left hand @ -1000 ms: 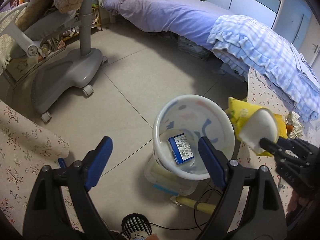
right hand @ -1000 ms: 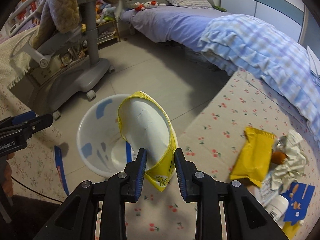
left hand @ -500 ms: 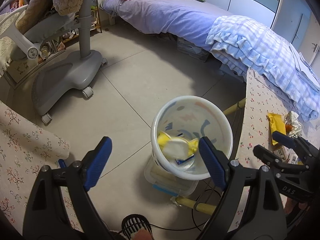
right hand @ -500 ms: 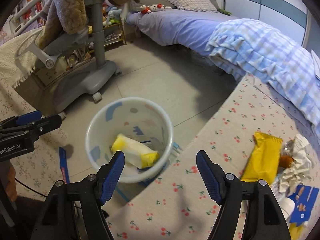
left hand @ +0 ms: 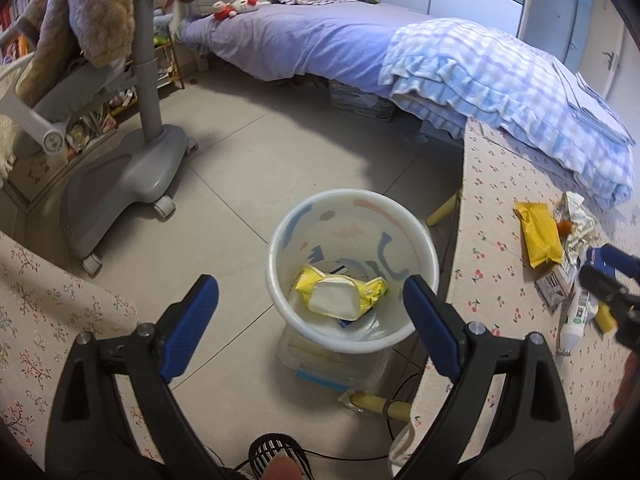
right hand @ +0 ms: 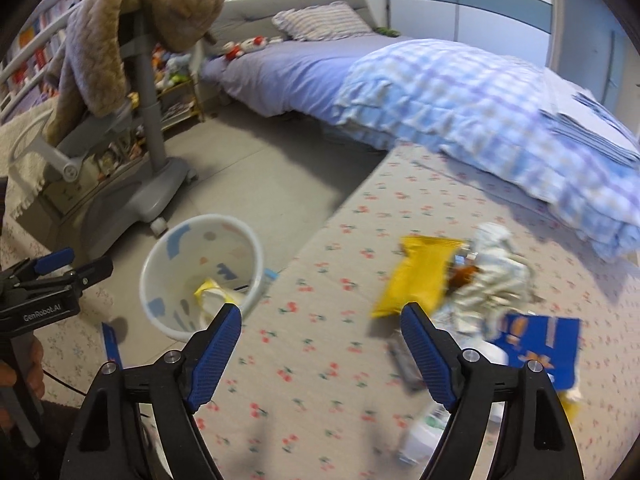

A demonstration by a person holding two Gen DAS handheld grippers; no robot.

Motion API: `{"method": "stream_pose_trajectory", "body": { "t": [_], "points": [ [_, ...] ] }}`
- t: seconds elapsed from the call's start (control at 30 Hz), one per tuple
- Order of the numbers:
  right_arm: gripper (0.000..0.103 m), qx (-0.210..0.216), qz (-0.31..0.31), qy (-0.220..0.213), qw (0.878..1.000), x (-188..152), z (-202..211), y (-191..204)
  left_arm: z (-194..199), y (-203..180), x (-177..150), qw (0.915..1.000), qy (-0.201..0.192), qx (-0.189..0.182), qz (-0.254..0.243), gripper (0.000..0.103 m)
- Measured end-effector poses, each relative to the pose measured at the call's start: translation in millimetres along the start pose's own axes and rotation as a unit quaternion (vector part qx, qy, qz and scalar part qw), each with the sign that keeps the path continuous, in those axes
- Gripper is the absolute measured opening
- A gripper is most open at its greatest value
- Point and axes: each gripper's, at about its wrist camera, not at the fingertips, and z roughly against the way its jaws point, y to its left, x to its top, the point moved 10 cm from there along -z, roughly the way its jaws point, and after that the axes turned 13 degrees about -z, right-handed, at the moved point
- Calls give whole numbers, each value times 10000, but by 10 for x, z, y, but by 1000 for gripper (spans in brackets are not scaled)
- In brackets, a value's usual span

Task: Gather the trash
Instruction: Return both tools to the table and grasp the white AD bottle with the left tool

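Note:
A white waste bin stands on the floor beside the table. A yellow and white wrapper lies inside it on a blue box. My left gripper is open and empty, above the bin's near side. My right gripper is open and empty over the cherry-print tablecloth. Ahead of it lie a yellow packet, crumpled paper, a blue packet and a small white bottle.
A grey chair base on castors stands left of the bin. A bed with a blue checked blanket runs behind the table. A clear plastic box sits under the bin. A floral cloth is at my left.
My right gripper opened and dropped the yellow and white wrapper into the bin. It then swung right, over the table toward the pile of trash. The left gripper stayed open above the bin.

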Motion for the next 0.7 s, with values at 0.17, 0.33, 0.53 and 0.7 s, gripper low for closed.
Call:
{"method": "stream_pose_trajectory", "body": {
  "t": [0.17,0.33,0.53,0.7],
  "points": [
    [84,-235,-176,-160,9994,-17,213,-405,33,-194,44,9998,-72,-33,-159,98],
    [85,-522,-396,-234,9976,-78,364,-837,40,-442,86,9992,-94,-118,-364,98],
    [85,-772,-617,-171,9950,-193,470,-1259,67,-773,132,9977,-120,-250,-624,98],
    [85,-961,-728,-115,9926,-306,555,-1552,87,-1034,161,9961,-130,-368,-789,98]
  ]
}}
